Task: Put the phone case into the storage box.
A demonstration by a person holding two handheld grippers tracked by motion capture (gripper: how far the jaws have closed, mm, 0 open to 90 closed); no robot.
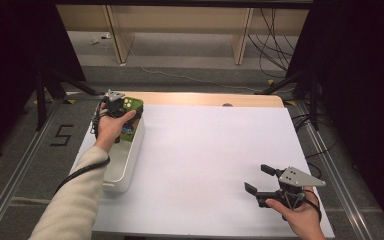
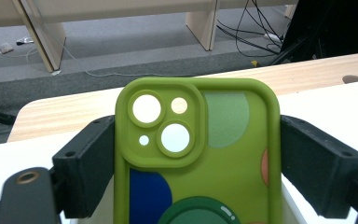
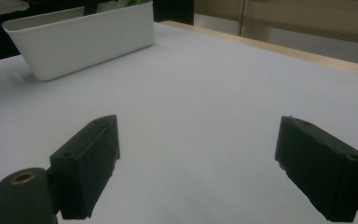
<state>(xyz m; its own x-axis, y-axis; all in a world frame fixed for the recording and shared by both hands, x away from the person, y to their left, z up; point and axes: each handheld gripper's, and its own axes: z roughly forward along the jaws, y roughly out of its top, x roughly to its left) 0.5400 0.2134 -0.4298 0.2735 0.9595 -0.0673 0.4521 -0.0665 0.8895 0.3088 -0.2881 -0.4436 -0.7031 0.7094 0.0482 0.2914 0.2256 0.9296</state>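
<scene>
White tabletop (image 1: 205,165) is backed by grey floor and wooden shelving. White bin (image 1: 125,160) is set at the table's left edge. Green phone case (image 2: 193,158) is pinched by the left gripper (image 1: 116,106) over the bin's far end. Right gripper (image 1: 260,182) is held spread near the table's front right, nothing between its jaws.

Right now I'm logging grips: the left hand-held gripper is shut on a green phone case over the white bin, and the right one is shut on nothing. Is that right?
Not quite. The right hand-held gripper is open, jaws wide apart over the bare table, as the right gripper view shows. The left hand-held gripper is shut on the phone case over the bin.
</scene>
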